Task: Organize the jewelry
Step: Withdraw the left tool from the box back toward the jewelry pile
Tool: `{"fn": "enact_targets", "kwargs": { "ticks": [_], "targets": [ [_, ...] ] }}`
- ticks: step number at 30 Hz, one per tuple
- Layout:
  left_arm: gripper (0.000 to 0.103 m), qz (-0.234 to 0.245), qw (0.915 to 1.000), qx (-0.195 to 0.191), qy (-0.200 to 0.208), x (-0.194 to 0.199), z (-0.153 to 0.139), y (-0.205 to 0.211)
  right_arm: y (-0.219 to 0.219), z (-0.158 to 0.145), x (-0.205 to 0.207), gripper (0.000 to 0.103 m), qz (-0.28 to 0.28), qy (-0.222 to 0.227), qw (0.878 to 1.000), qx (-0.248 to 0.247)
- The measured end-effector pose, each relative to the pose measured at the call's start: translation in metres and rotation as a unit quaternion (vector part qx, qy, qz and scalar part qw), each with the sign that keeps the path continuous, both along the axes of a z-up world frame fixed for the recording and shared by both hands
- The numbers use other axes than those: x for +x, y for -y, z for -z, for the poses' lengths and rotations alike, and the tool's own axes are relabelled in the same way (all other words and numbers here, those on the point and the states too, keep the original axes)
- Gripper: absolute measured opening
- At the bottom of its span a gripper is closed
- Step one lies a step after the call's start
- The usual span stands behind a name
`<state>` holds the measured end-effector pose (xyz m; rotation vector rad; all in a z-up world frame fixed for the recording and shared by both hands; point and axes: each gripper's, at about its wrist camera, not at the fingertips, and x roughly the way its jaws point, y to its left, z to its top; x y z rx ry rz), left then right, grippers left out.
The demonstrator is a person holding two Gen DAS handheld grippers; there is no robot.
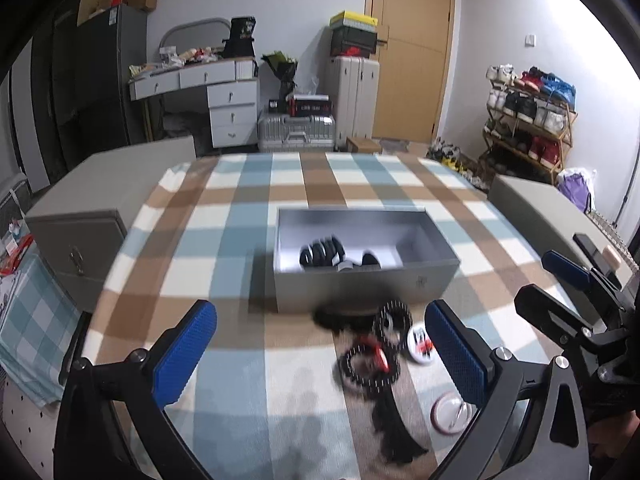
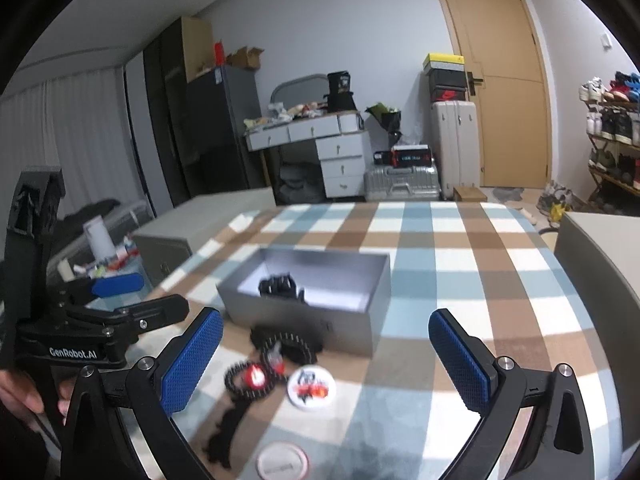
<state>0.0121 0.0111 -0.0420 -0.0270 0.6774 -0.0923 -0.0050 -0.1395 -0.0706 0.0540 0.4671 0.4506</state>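
Note:
An open grey box [image 1: 360, 284] [image 2: 304, 320] stands mid-table with black beaded jewelry [image 1: 322, 252] [image 2: 280, 286] inside. In front of it lie black beaded bracelets [image 1: 392, 320] [image 2: 292, 346], one with a red piece [image 1: 370, 362] [image 2: 250, 378], a black strap [image 1: 394, 428] [image 2: 228, 424] and two round badges [image 1: 418, 346] [image 2: 312, 388]. My left gripper [image 1: 320, 356] [image 2: 140, 296] is open, with nothing between its blue pads. To its right, my right gripper [image 2: 326, 360] [image 1: 556, 292] is open too, above the near table edge. Neither touches the jewelry.
A plaid cloth [image 1: 240, 216] covers the table. Grey cabinets [image 1: 92, 216] [image 2: 600, 264] flank it left and right. A second badge [image 1: 450, 414] [image 2: 282, 462] lies near the front edge. Beyond are a desk, suitcases, a shoe rack and a door. A hand [image 2: 20, 396] holds the left gripper.

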Motion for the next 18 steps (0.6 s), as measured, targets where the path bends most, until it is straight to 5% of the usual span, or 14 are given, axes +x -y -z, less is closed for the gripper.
{"fn": "enact_targets", "kwargs": {
  "ticks": [13,18],
  "targets": [
    [0.102,0.032,0.9937,-0.029,-0.104,-0.017,0.049,0.007,0.018,0.038,-0.011,0.103,0.022,-0.052,0.998,-0.014],
    [0.102,0.066,0.9895,0.003,-0.128,-0.021,0.057,0.028,0.022,0.042,-0.013,0.103,0.024,-0.06,0.998,-0.014]
  ]
}}
